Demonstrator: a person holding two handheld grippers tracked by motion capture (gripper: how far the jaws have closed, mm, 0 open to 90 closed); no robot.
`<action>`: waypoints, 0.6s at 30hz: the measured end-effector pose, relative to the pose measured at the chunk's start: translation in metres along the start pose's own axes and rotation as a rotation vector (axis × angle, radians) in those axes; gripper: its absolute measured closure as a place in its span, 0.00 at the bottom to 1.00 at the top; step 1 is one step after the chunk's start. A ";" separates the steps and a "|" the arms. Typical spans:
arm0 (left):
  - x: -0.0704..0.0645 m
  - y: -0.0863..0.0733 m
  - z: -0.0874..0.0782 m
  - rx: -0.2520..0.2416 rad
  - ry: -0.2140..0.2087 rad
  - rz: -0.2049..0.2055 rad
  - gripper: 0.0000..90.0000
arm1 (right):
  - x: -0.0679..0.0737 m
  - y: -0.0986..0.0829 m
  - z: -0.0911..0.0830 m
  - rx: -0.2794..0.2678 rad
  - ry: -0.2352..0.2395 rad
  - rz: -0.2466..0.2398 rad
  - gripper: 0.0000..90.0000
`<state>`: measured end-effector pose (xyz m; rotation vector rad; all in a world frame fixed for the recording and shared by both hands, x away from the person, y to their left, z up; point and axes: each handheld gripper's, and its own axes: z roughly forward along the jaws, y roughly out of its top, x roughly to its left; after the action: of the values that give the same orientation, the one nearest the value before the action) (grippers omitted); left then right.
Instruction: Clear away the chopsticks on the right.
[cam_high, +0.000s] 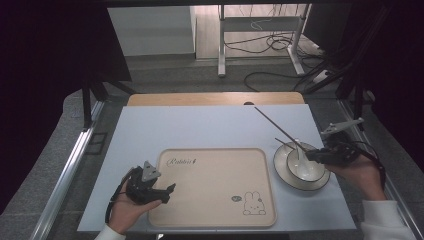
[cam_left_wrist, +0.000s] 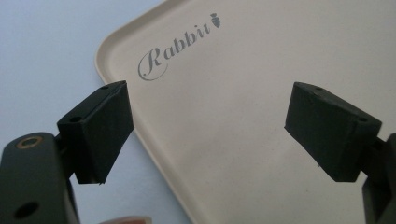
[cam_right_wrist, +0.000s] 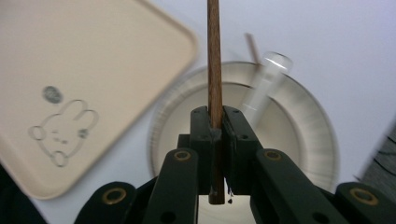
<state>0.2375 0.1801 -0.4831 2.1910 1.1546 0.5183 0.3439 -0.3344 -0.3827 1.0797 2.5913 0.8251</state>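
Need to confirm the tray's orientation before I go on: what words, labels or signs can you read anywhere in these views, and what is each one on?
"Rabbit": grey script on the beige tray, near one corner, with a small carrot mark after it.
A rabbit drawing with a small round mark beside it, at the opposite corner of the tray: no letters readable.
Nothing readable on the bowl, the chopstick or the grippers.

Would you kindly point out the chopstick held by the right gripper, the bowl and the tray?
chopstick (cam_right_wrist: 214, 56), right gripper view, on its brown shaft above the jaws.
bowl (cam_high: 316, 172), high view, on its near inner wall.
tray (cam_high: 210, 185), high view, on its bare middle.
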 end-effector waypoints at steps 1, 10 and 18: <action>0.000 0.000 0.000 0.000 -0.001 0.000 0.17 | 0.012 0.005 0.003 0.006 0.018 -0.020 0.93; 0.000 0.000 0.000 -0.004 -0.003 0.000 0.17 | 0.055 0.005 0.029 0.072 0.069 -0.067 0.93; -0.001 0.000 0.000 -0.001 -0.004 0.005 0.17 | 0.099 -0.002 0.068 0.177 0.127 -0.146 0.93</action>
<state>0.2373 0.1791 -0.4829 2.1942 1.1465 0.5156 0.3000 -0.2376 -0.4381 0.8935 2.8552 0.6617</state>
